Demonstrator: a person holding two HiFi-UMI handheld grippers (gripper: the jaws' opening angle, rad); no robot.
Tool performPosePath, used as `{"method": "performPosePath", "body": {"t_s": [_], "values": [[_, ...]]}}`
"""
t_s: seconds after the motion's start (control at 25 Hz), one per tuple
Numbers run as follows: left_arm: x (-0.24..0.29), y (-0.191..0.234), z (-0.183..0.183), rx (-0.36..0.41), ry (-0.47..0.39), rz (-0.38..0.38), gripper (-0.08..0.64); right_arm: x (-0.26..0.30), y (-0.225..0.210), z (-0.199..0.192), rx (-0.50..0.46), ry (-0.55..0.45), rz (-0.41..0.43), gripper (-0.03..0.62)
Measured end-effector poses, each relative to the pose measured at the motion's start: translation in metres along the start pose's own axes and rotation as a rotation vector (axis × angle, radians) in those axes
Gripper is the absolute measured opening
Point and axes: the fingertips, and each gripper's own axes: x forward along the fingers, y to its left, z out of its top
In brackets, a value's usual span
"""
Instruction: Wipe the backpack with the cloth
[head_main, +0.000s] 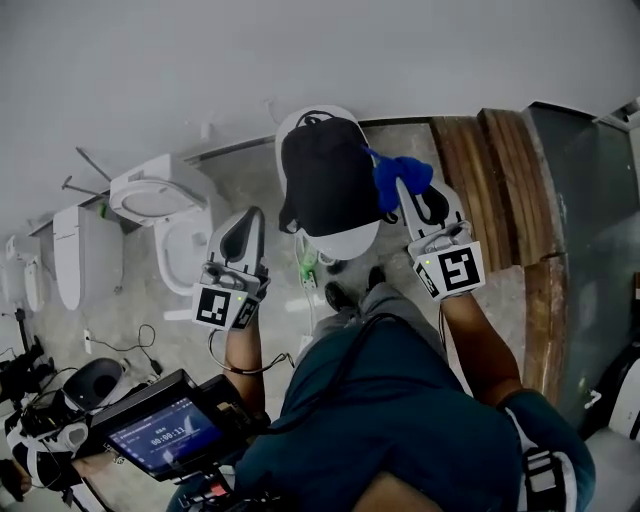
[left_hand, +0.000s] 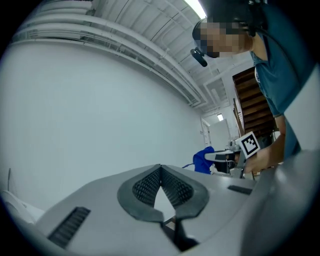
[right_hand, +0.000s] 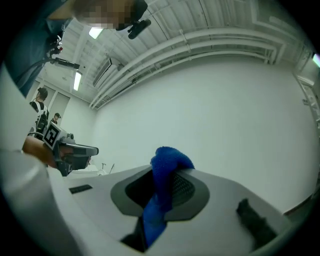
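At the bottom of the head view we see the person's teal shirt (head_main: 400, 420). In the lower left corner there is a small lit screen (head_main: 160, 437) on a dark rig. Above them both forearms reach up the frame.

The left gripper (head_main: 253, 216) stands left of centre, with its marker cube turned towards us. In the left gripper view its jaws are closed together: the ribbed pads (left_hand: 145, 186) meet at the tips and nothing is between them.

The right gripper (head_main: 408, 188) is right of centre and a little higher in the frame. Its jaws are clamped on the blue cloth (head_main: 400, 175). In the right gripper view the cloth bulges above the tips and hangs down between the pads.

Further up, in the upper centre of the head view, the black backpack (head_main: 325, 180) lies on a white toilet (head_main: 350, 243). The cloth is just beside the right edge of the backpack; we cannot tell whether it touches it. The left gripper is apart from the backpack, to its lower left.

Further to the left, other white toilets (head_main: 160, 195) stand on the grey floor (head_main: 250, 175). At the upper right we see brown wooden boards (head_main: 495, 170). Behind everything a plain pale wall (head_main: 320, 50) fills the top of the frame.
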Motion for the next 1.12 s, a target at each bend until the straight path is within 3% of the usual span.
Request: {"method": "performPosePath", "body": {"t_s": [0.48,0.88,1.12], "values": [[-0.047,-0.071,0.031,0.044,-0.018,0.029,0.004,-0.095,0.018,0.05,-0.044,-0.07,0.025,0.051],[-0.14,-0.239,0.04,0.099,-0.08,0.052,0.004,-0.269,0.051,0.065,-0.059,-0.117,0.057,0.051],[-0.259,-0.35,0.051,0.122,-0.1,0.095,0.004,-0.414,0.104,0.079,-0.091,-0.125,0.082,0.051]]}}
